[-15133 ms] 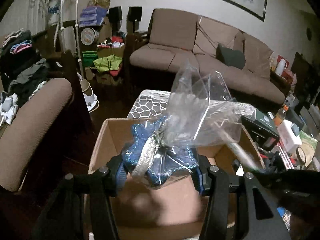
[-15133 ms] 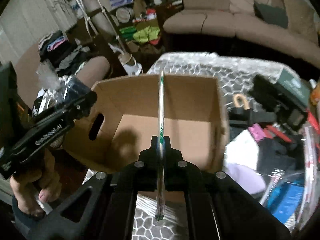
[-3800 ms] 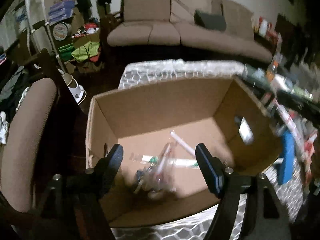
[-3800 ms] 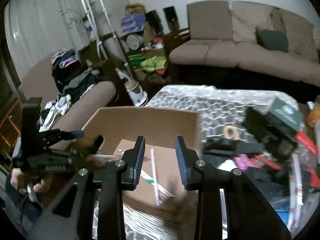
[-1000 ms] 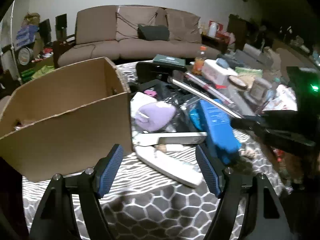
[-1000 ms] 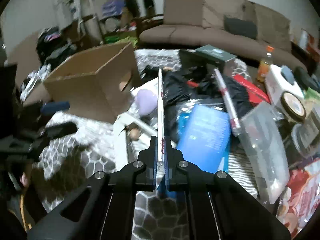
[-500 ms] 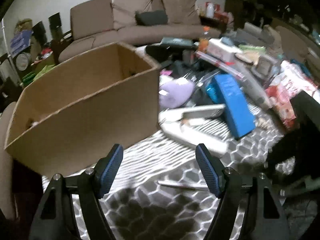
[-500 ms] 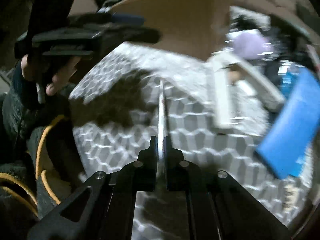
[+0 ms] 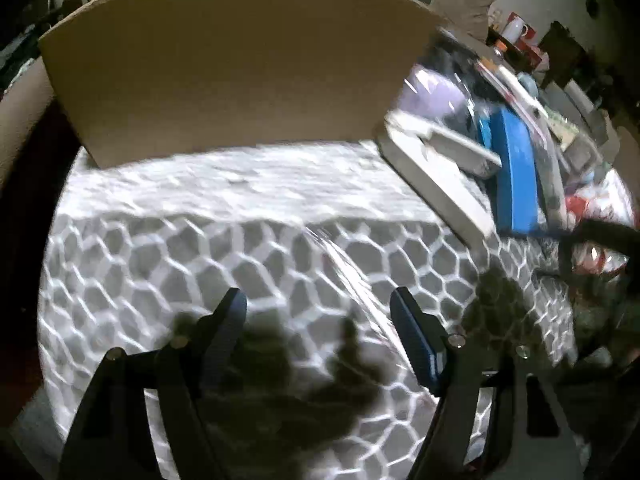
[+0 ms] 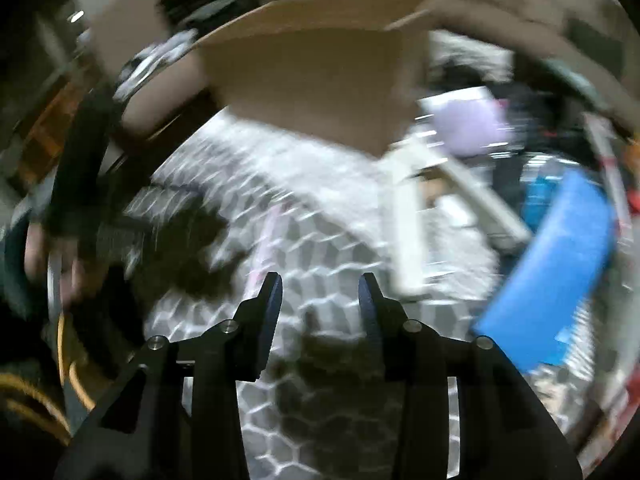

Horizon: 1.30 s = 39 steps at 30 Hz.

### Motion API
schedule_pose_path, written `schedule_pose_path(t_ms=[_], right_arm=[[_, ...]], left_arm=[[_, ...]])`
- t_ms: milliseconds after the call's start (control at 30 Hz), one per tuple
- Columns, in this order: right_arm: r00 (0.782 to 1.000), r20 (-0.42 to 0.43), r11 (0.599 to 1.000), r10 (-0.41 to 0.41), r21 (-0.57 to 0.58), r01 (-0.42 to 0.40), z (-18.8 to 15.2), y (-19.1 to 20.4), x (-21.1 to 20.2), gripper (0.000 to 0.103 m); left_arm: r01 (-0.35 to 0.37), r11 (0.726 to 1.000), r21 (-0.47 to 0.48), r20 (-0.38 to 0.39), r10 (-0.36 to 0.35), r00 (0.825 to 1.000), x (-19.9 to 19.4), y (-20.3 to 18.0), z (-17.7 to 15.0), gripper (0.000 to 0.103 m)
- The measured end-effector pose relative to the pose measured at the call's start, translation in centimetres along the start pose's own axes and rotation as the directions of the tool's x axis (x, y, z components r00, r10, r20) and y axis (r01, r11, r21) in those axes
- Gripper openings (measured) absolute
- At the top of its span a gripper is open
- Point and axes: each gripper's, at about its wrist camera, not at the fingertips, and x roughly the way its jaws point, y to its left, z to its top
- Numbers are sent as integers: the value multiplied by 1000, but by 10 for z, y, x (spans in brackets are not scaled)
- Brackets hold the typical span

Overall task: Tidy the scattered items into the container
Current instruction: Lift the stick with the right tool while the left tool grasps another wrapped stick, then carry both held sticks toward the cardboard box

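The cardboard box (image 9: 224, 64) stands at the far side of the honeycomb-patterned cloth (image 9: 160, 248), and I see only its outer wall. A thin flat strip (image 9: 352, 280), blurred, lies on the cloth and runs in between the fingers of my left gripper (image 9: 318, 304), which hovers low over it, open. My right gripper (image 10: 320, 284) is open with nothing in it. The same strip (image 10: 262, 248) lies just left of its left finger. The box (image 10: 316, 80) is beyond it.
Right of the box lie a long white box (image 9: 436, 176), a blue box (image 9: 516, 172) and a purple item (image 9: 432, 92) among other clutter. The right wrist view shows the blue box (image 10: 560, 272) and, at the left, a hand (image 10: 44, 252) holding the other gripper.
My right gripper has opened and let go of the thin strip, which now lies on the cloth. My left gripper has dropped low over the cloth, close to the strip.
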Motion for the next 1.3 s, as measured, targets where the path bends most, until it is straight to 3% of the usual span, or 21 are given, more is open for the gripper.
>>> schedule_pose_path(t_ms=[67, 200, 267, 333, 433, 467, 533, 667, 800, 867, 967, 1100, 1300], right_arm=[[998, 39, 998, -52, 43, 51, 5, -12, -14, 39], [988, 125, 989, -92, 127, 76, 11, -32, -41, 46], [985, 132, 985, -111, 146, 92, 12, -40, -48, 46], [981, 120, 978, -153, 162, 132, 13, -46, -49, 46], [968, 113, 959, -222, 207, 196, 11, -62, -55, 46], [964, 119, 950, -240, 231, 208, 7, -70, -59, 46], [953, 130, 932, -274, 280, 230, 0, -87, -68, 46], [918, 124, 890, -376, 325, 320, 0, -120, -73, 46], [877, 128, 847, -463, 356, 395, 10, -154, -79, 46], [863, 126, 822, -490, 396, 409, 18, -175, -78, 46], [886, 122, 804, -447, 489, 338, 31, -211, -70, 44], [902, 88, 816, -423, 470, 337, 52, -224, -50, 40], [901, 35, 836, -432, 391, 385, 70, -216, -24, 34]], left_arm=[[-48, 998, 28, 13, 47, 999, 9, -17, -13, 72], [-144, 986, 81, 43, 141, 989, 26, -51, -38, 69], [-158, 984, 84, 51, 154, 987, 29, -56, -39, 69], [-151, 986, 75, 62, 147, 987, 28, -55, -35, 59], [-128, 986, 110, 46, 124, 991, 27, -59, -26, 33], [-111, 986, 127, 27, 108, 994, 26, -60, -22, 17], [-67, 989, 129, -10, 69, 998, 22, -58, -12, 5], [17, 993, 113, -42, -12, 999, 13, -46, 2, 5], [140, 985, 100, -111, -128, 986, 13, -32, 10, 5], [167, 980, 104, -104, -157, 982, 5, -17, 20, 5], [149, 979, 139, -92, -137, 986, -1, -2, 25, 5], [143, 971, 191, -77, -130, 988, 2, -4, 19, 5], [119, 966, 230, -18, -118, 993, -2, -3, 26, 5]])
